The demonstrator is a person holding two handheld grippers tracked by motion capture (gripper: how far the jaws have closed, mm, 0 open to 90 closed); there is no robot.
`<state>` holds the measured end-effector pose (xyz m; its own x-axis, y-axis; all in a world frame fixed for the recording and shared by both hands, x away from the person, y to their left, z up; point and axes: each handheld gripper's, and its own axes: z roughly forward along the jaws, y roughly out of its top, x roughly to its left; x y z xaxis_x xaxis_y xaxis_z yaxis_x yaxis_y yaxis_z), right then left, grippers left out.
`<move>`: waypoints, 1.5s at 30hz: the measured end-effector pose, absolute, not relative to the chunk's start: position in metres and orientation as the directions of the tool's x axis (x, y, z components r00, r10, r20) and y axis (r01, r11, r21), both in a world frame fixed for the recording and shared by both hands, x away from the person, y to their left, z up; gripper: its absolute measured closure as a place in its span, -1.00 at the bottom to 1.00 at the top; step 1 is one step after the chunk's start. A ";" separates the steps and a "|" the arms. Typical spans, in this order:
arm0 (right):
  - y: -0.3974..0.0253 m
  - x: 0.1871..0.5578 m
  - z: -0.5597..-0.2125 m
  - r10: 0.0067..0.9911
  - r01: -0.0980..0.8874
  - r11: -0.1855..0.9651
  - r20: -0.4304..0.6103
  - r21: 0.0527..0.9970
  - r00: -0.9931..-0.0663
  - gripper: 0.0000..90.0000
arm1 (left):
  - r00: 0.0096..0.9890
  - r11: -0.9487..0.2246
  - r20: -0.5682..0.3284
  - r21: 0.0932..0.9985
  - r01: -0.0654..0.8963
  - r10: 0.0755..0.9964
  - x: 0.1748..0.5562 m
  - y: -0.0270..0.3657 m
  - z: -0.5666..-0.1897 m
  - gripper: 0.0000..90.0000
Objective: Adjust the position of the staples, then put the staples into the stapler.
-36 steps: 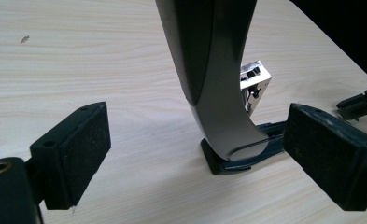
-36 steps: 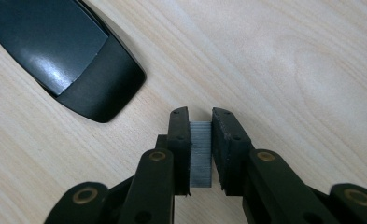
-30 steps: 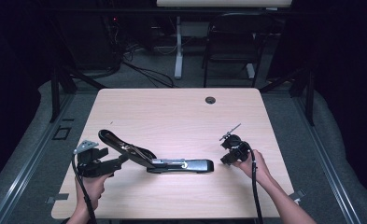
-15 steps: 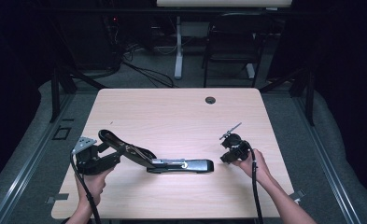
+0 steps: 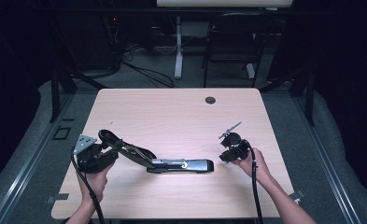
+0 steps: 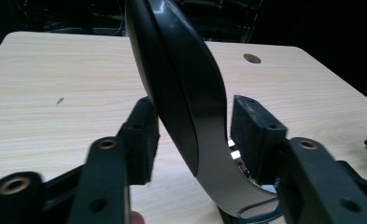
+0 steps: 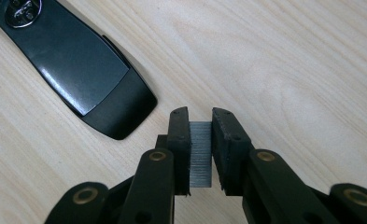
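1. Left gripper (image 5: 110,150), at the lower left of the high view: we see its jaws spread, with the raised black lid (image 6: 181,88) of the stapler (image 5: 181,165) standing between the pads (image 6: 144,135) and gaps showing on both sides.
2. Right gripper (image 5: 224,156), at the lower right of the high view: we find its jaws pressed onto a grey strip of staples (image 7: 200,154).
3. We place the stapler at lower centre of the table (image 5: 172,112), its base flat, its rounded end (image 7: 120,112) near the staples at the upper left of the right gripper view.
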<state>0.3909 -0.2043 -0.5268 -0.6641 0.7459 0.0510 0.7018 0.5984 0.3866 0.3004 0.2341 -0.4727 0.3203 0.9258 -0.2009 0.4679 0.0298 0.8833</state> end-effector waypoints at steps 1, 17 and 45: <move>-0.204 0.391 -0.526 0.746 0.701 0.596 0.054 0.391 -0.664 0.74 | 0.316 0.030 -0.198 0.884 0.466 0.928 0.300 0.234 -0.473 0.26; -0.200 0.388 -0.514 0.707 0.641 0.620 0.032 0.452 -0.707 0.74 | 0.311 0.042 -0.206 0.886 0.463 0.928 0.300 0.235 -0.474 0.31; -0.171 0.400 -0.493 0.636 0.550 0.647 0.023 0.528 -0.771 0.74 | 0.325 0.044 -0.212 0.890 0.454 0.922 0.299 0.236 -0.476 0.31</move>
<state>0.3996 -0.1708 -0.4932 -0.7712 0.6362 0.0228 0.5497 0.6473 0.5281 0.2992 0.2362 -0.4761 0.3248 0.9218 -0.2116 0.4536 0.0445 0.8901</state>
